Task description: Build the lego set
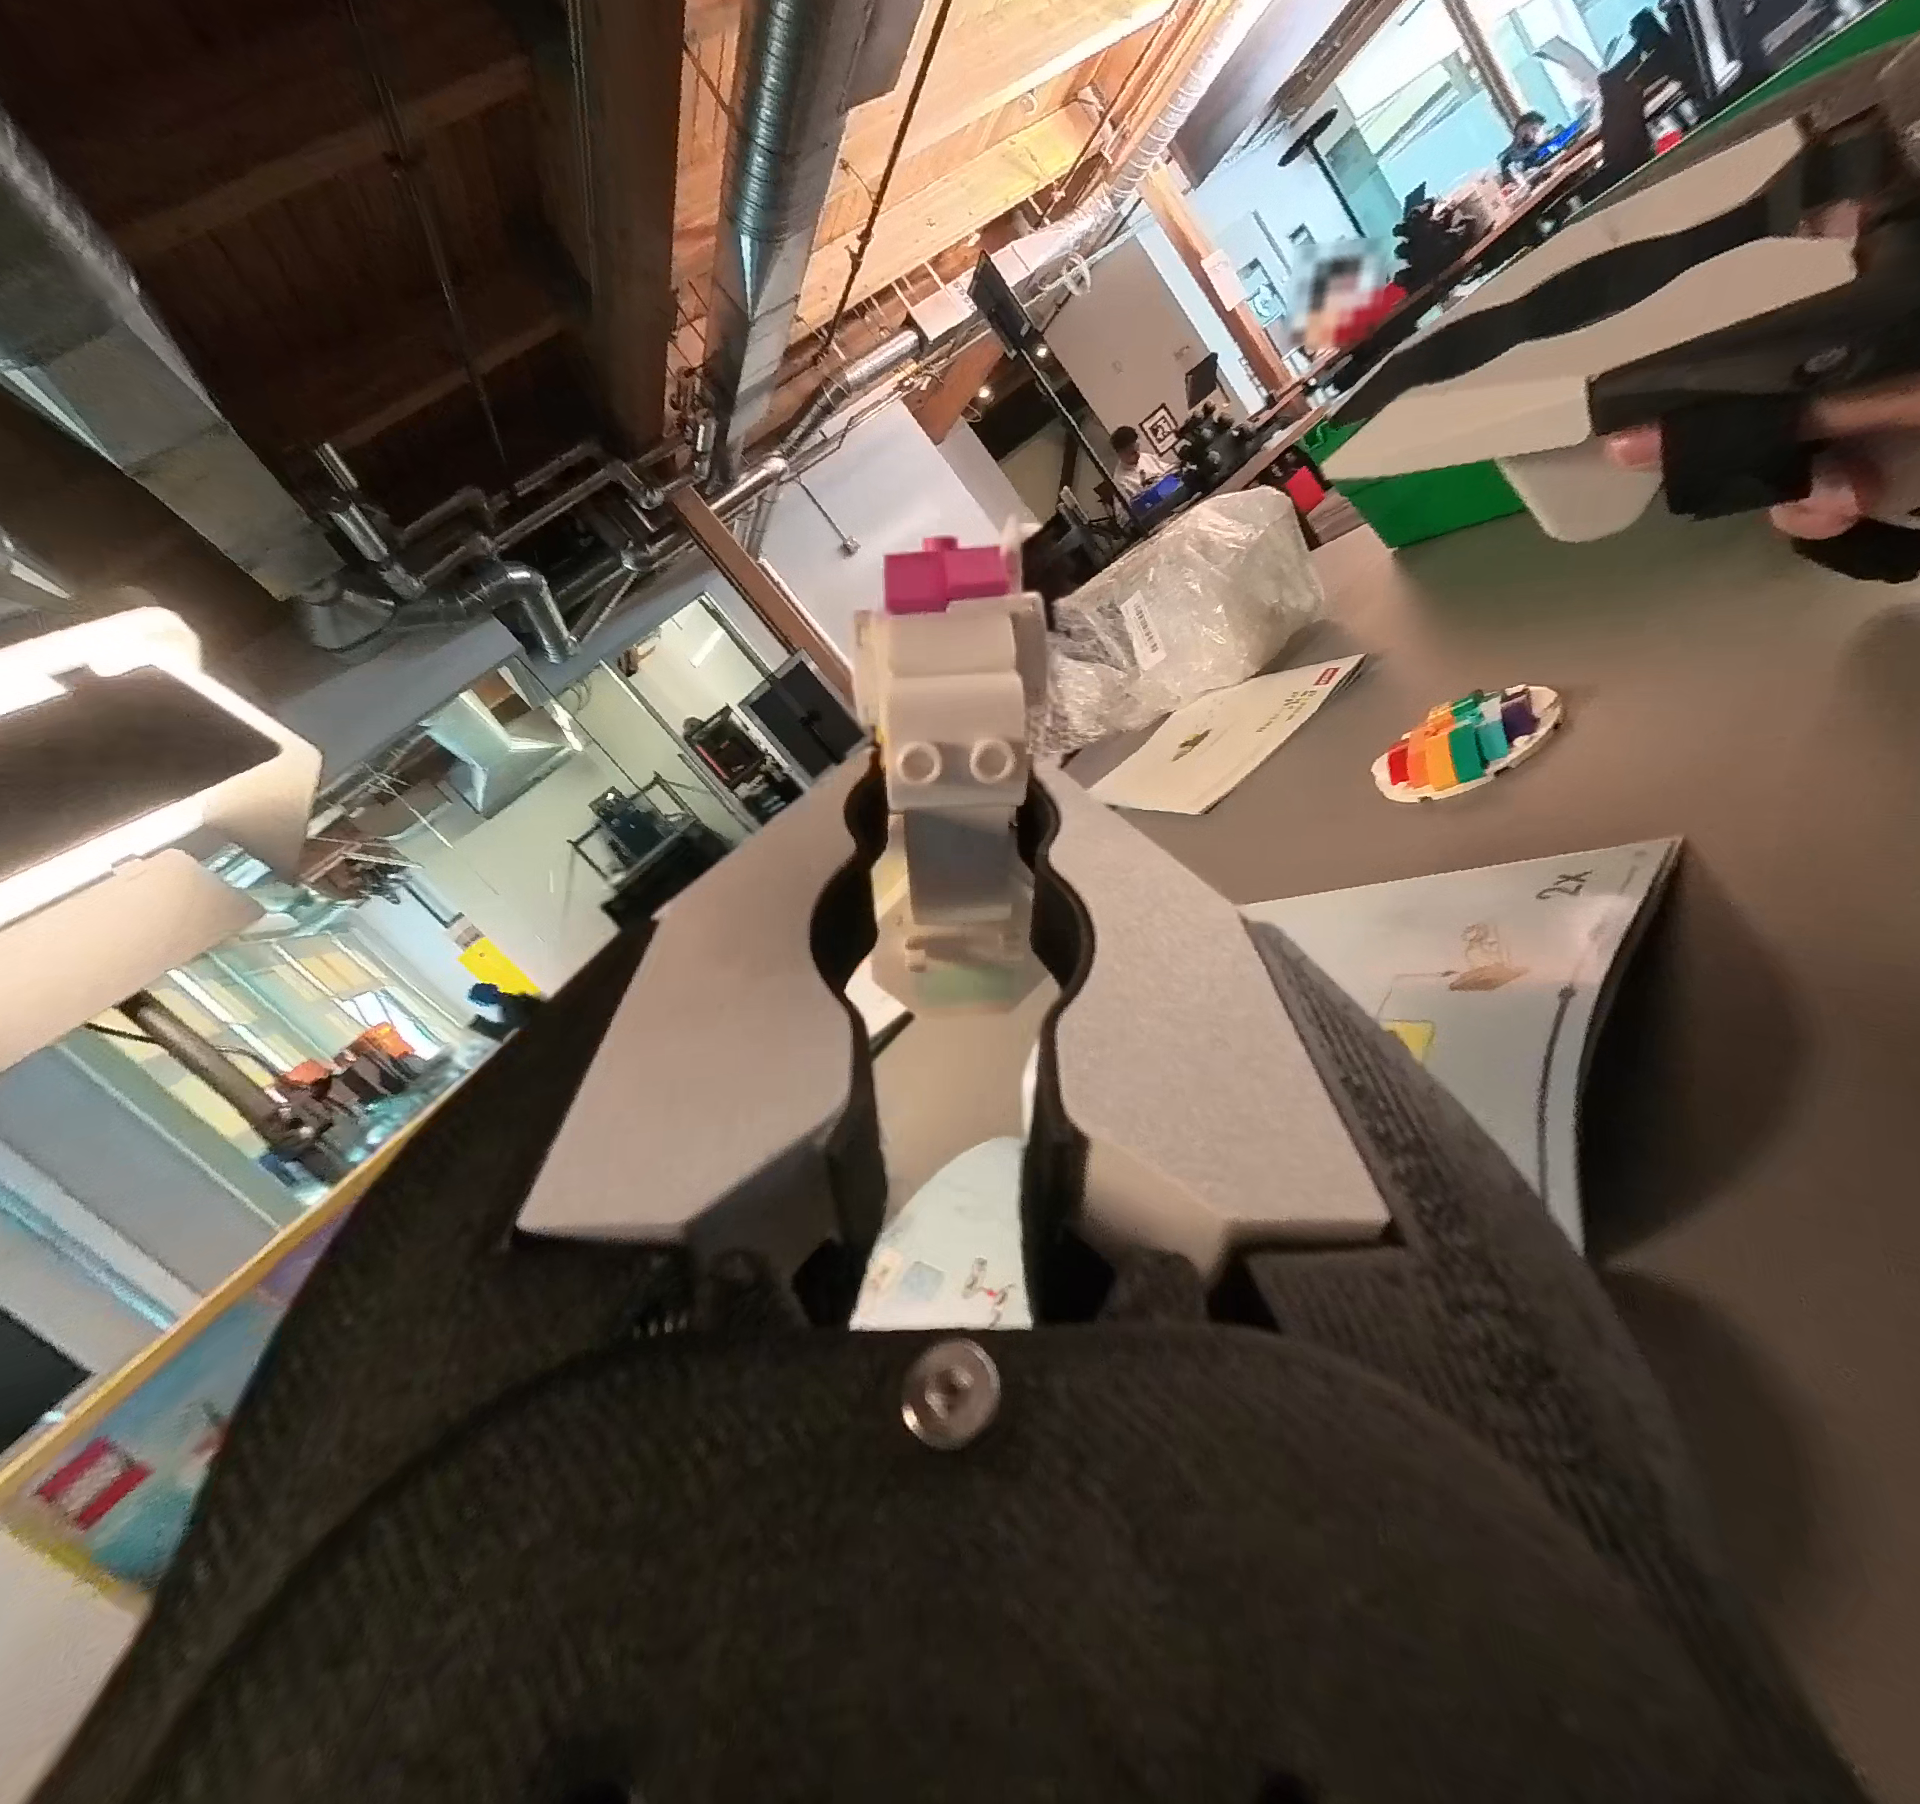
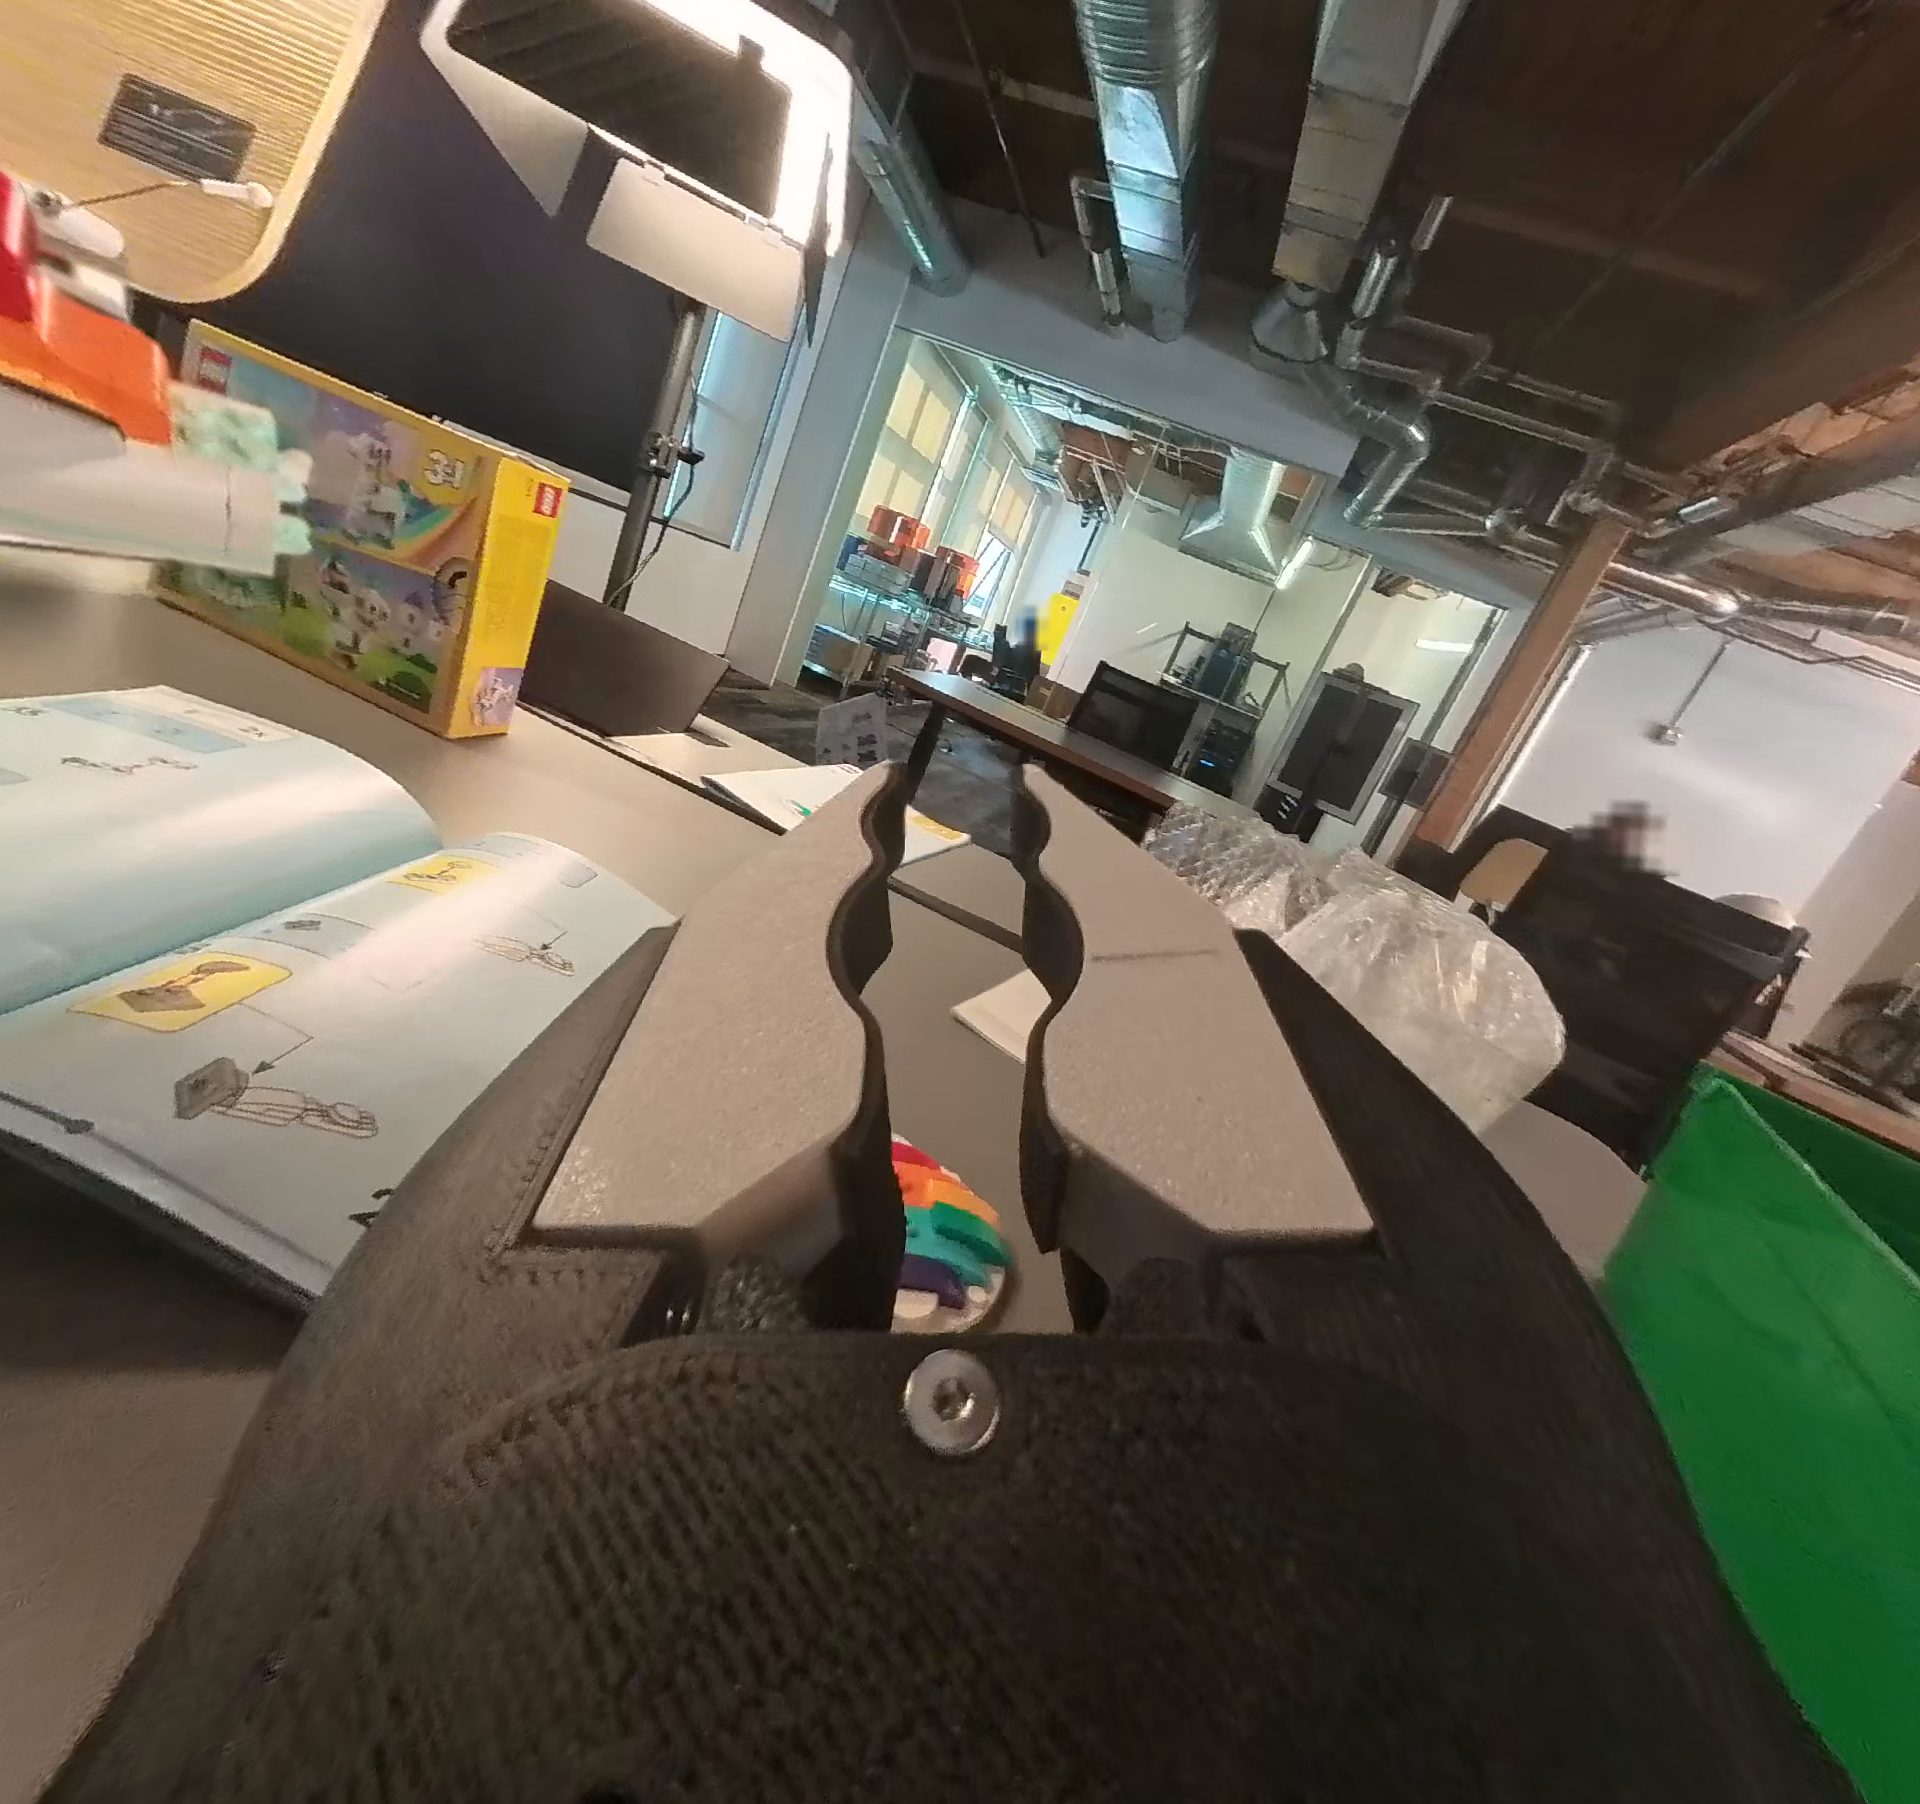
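Dark grey matte worktop (image 1: 1558, 923) is the reference. Its middle is bare, with open room between the items. Open light-blue instruction booklet (image 2: 208, 923) lies flat on the worktop's near-left part, seen from the right wrist view. The yellow cardboard set box (image 2: 416, 559) stands beyond the booklet, near the worktop's far-left edge. A clear crinkled plastic bag (image 1: 1174, 632) sits toward the worktop's far side, with a thin white leaflet (image 1: 1226, 736) just in front of it. A green fabric bin (image 2: 1766, 1339) stands at the worktop's right side.

Left tongs (image 1: 951, 809) are raised above the worktop, narrowed onto a white blocky brick figure with a magenta brick on top (image 1: 951, 715). The figure's long axis runs along the fingers, magenta end pointing away from the camera, two round studs facing the lens. Its body is white stepped bricks with a smooth pale-grey slope lower down; the base is blurred, possibly pale green.

Right tongs (image 2: 956, 798) hover above the worktop, parted by a narrow gap, with nothing between them. A small white round plate of rainbow-coloured stepped bricks (image 1: 1465, 746) rests on the worktop, under the right tongs.
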A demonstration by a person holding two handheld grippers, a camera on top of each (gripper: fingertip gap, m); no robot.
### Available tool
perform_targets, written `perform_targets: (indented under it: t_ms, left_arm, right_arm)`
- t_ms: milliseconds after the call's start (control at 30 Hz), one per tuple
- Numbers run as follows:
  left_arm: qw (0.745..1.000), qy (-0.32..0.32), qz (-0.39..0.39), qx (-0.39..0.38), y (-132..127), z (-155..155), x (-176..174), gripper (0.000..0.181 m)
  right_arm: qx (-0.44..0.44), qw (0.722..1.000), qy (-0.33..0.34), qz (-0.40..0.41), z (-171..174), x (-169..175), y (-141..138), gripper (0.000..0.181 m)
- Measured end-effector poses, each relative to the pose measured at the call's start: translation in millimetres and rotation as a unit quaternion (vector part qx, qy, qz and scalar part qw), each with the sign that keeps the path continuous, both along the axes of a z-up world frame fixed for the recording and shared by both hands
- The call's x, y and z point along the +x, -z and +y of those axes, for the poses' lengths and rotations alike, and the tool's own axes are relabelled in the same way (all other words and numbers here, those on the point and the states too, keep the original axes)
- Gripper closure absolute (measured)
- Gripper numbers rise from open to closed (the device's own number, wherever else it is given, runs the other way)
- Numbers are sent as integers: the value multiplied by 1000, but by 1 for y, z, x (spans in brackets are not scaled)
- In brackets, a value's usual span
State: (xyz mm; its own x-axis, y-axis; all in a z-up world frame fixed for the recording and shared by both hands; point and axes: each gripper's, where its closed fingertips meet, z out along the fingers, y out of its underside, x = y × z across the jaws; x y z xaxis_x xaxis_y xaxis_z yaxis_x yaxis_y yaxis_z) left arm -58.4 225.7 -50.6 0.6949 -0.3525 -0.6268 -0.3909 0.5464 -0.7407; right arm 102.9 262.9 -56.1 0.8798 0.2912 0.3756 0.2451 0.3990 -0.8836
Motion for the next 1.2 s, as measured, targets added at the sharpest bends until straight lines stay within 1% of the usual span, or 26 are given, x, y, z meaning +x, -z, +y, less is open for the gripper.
perform_targets:
  t_ms: [233,367,533,633,700,767,800,867,900,933,967,1033,1067,1100,1200]
  left_arm:
    - [996,-37,56,66,-9,-11,-13,157]
    - [988,-45,114,89,1,-18,-11,157]
    - [979,-50,159,121,4,-27,-13,157]
    - [971,-48,193,129,11,-29,-12,157]
    - [973,-24,204,101,19,-28,-9,157]
    - [977,-4,202,70,24,-26,-7,157]
    - [979,-14,195,56,24,-21,-9,157]
    - [984,-39,173,15,24,-9,-14,157]
    - [987,-37,150,-30,26,-5,-14,157]
    - [989,-17,126,-81,29,-5,-11,157]
    - [985,12,98,-138,33,-6,-6,157]
    - [971,79,31,-222,30,-15,4,157]
    - [957,117,8,-266,29,-22,9,157]
    - [941,140,-16,-308,29,-26,12,157]
    - [904,167,-67,-389,28,-26,8,158]
  right_arm:
    - [-1,1000,5,-10,-4,1,1,164]
    - [0,1000,23,-12,-6,10,2,164]
    - [-12,998,64,-18,3,21,6,164]
    - [-14,997,69,-34,5,18,9,164]
    - [1,998,45,-52,-1,6,7,162]
    - [17,997,-4,-74,-12,-15,5,159]
    - [25,996,-37,-80,-21,-29,2,157]
    - [59,990,-97,-85,-47,-59,-14,149]
    - [81,986,-116,-94,-60,-74,-20,144]
    - [101,981,-122,-114,-71,-90,-23,140]
    - [121,973,-125,-150,-81,-107,-22,133]
    - [161,953,-118,-227,-94,-136,-17,123]
    - [178,945,-108,-252,-97,-146,-16,118]
    - [187,937,-103,-277,-99,-155,-14,114]
    - [211,922,-69,-317,-101,-165,-16,114]
